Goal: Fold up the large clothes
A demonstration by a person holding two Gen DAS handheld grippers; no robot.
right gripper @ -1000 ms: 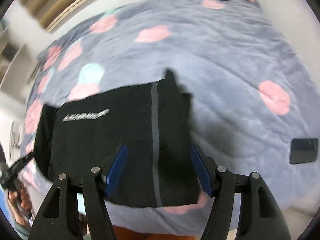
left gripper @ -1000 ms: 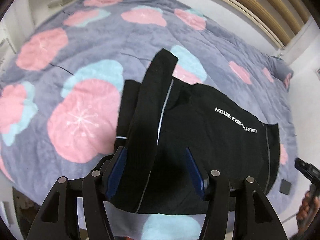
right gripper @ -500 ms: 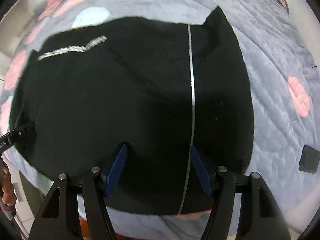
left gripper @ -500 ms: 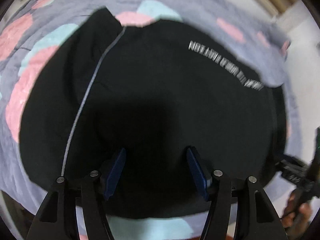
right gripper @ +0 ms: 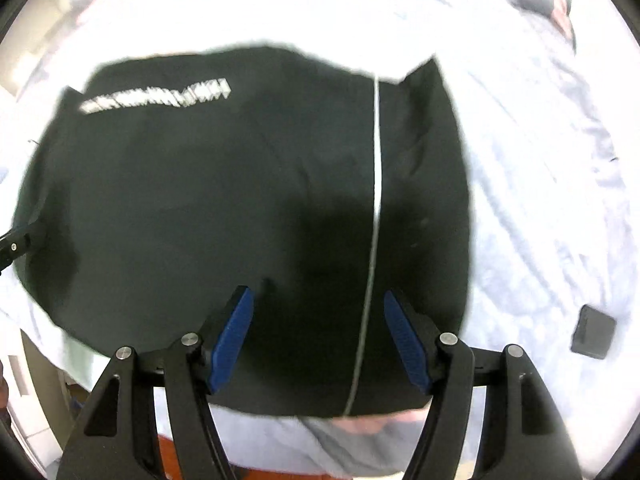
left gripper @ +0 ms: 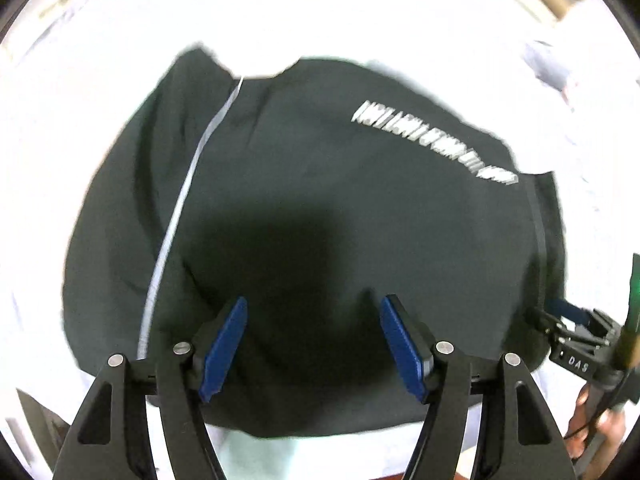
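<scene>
I see a black fabric garment with a thin white stripe and a line of white lettering lying folded on the bed, close to the bed's near edge, where a strip of pale bedcover shows just below the garment's hem. The bedcover is washed out to near white in both views, so I cannot read its pattern.

My left hand-held gripper points steeply down over the garment near its hem. Its blue pads stand apart and the jaws are opening; black cloth lies below the gap, but neither pad presses on it. The white stripe runs to the left of this gripper, and the lettering sits toward the far right of the garment.

My right hand-held gripper also points down over the garment, again near the hem. Its jaws are opening too, with the blue pads clear of the cloth. The white stripe passes down through the gap between them, nearer the right pad.

In the left view the right hand-held gripper shows at the garment's right edge, with a person's fingers around its handle. A small dark rectangular object lies on the bed, apart from the garment, toward the near right edge.
</scene>
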